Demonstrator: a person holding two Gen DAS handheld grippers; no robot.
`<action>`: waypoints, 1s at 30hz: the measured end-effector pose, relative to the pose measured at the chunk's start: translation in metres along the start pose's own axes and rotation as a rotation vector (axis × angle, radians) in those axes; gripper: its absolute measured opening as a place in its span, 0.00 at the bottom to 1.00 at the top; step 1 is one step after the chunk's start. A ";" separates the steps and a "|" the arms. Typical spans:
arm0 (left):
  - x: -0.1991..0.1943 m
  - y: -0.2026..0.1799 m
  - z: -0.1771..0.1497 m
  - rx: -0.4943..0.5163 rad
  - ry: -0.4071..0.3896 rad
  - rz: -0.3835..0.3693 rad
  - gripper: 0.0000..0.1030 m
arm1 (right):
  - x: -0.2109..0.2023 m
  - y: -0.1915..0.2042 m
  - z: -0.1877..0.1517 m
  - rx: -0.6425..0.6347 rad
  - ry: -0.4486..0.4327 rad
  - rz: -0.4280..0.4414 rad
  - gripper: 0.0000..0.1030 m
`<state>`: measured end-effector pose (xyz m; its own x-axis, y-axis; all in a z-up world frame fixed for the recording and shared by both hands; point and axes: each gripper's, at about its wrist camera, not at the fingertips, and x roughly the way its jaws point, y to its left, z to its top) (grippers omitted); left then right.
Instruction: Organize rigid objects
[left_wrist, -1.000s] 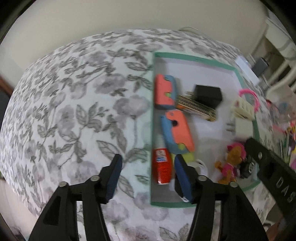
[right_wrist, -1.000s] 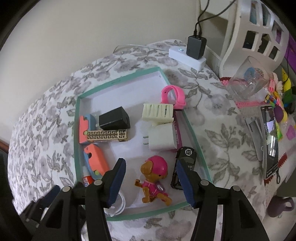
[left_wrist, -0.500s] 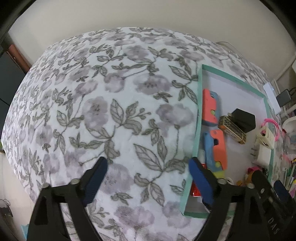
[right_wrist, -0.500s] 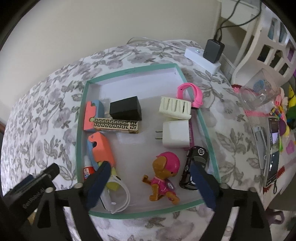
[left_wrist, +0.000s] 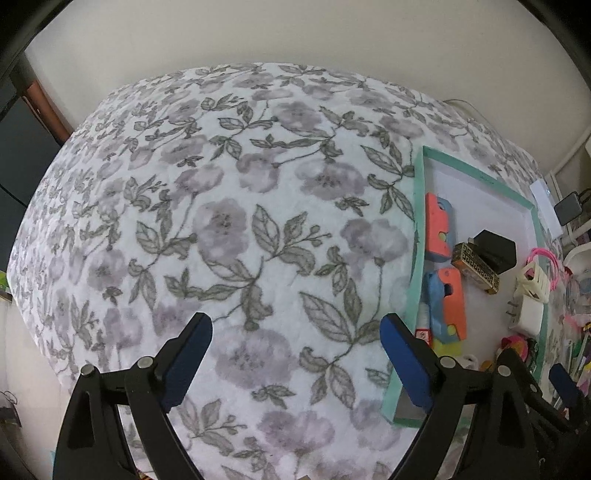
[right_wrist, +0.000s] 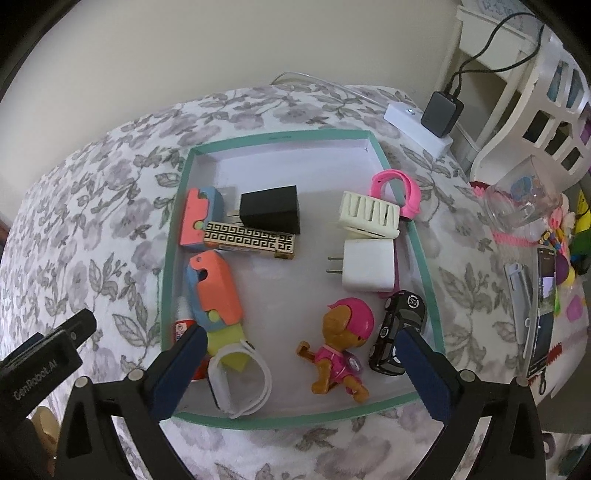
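1. Overhead, the right gripper (right_wrist: 299, 363) hangs above the near end of the tray (right_wrist: 295, 419), jaws spread wide and gripping nothing; the pup figure (right_wrist: 341, 345) lies between them, the white band (right_wrist: 240, 384) by the left jaw at 7 o'clock and the toy car (right_wrist: 397, 334) by the right jaw at 4 o'clock, none touched.
2. The left gripper (left_wrist: 295, 354) also stands wide open and empty, over bare floral cloth (left_wrist: 221, 221); the tray (left_wrist: 415, 258) lies at its 3 o'clock, outside the jaws.
3. A red-capped tube (right_wrist: 182, 319) is half hidden behind the left jaw of the right gripper. In the left view the tray's near corner sits behind a jaw, and its far contents are cut off.
4. Count in the tray: two orange-and-blue blocks (right_wrist: 214, 291), one black plug (right_wrist: 269, 208), one gold patterned bar (right_wrist: 249, 239), one white plug (right_wrist: 367, 269), one cream comb-like piece (right_wrist: 369, 214), one pink band (right_wrist: 400, 192) on the rim, one pup, one car, one white band, one tube.
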<state>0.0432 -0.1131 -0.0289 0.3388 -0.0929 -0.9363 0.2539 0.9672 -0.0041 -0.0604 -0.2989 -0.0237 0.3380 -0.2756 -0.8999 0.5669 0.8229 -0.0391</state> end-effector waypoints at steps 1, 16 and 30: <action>-0.002 0.001 -0.001 0.007 -0.002 0.016 0.90 | -0.001 0.001 -0.001 -0.002 -0.001 0.004 1.00; -0.035 0.025 -0.021 0.025 -0.046 0.069 0.90 | -0.032 0.016 -0.016 -0.018 -0.049 0.051 1.00; -0.066 0.044 -0.040 0.038 -0.135 0.069 0.90 | -0.063 0.026 -0.027 -0.053 -0.132 0.044 1.00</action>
<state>-0.0043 -0.0551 0.0191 0.4745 -0.0601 -0.8782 0.2592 0.9630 0.0742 -0.0878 -0.2468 0.0204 0.4599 -0.2986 -0.8362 0.5098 0.8599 -0.0267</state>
